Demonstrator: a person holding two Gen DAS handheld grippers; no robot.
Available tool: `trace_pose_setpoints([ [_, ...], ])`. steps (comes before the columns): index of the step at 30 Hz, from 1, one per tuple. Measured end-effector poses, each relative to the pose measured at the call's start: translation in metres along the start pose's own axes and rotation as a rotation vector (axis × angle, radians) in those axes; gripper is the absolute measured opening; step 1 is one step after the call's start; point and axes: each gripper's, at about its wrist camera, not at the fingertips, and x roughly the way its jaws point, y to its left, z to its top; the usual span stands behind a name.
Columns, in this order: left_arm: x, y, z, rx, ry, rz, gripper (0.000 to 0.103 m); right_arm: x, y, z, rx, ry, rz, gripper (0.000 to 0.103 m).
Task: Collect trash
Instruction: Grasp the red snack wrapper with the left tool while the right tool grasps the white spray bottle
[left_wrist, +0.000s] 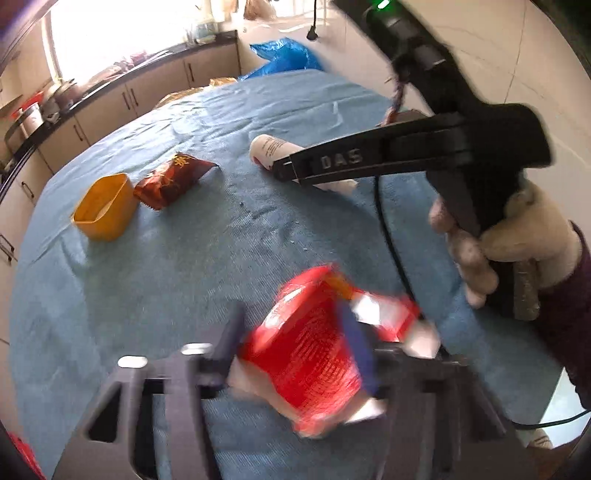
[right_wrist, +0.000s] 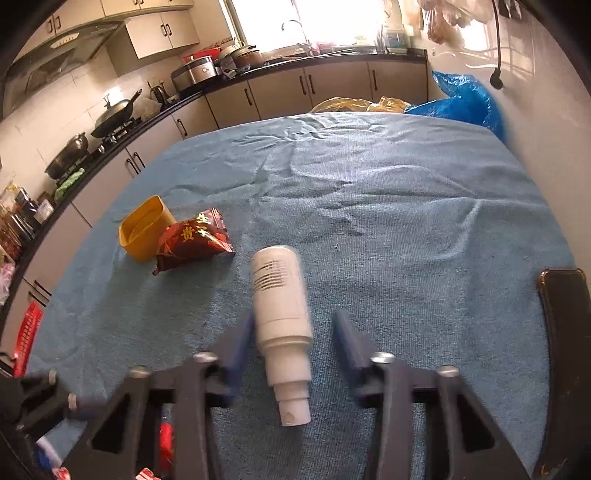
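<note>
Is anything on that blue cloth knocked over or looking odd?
Yes. The white bottle lies on its side between the right gripper fingers instead of standing, the yellow tub is tipped over against the snack packet, and the red cup looks crumpled.

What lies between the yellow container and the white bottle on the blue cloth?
A dark red snack packet, next to the container; the right wrist view shows it.
</note>
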Motion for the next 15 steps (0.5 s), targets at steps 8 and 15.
trace_pose_setpoints([
  [8,-0.05,0.028,-0.026,-0.206,-0.097,0.04,0.017,-0.004,0.005,-0.004,-0.003,-0.018,-0.042,0.032],
  [15,-0.098,0.07,-0.074,-0.436,-0.165,0.158,0.017,-0.007,0.007,-0.007,0.021,-0.03,-0.073,0.032],
])
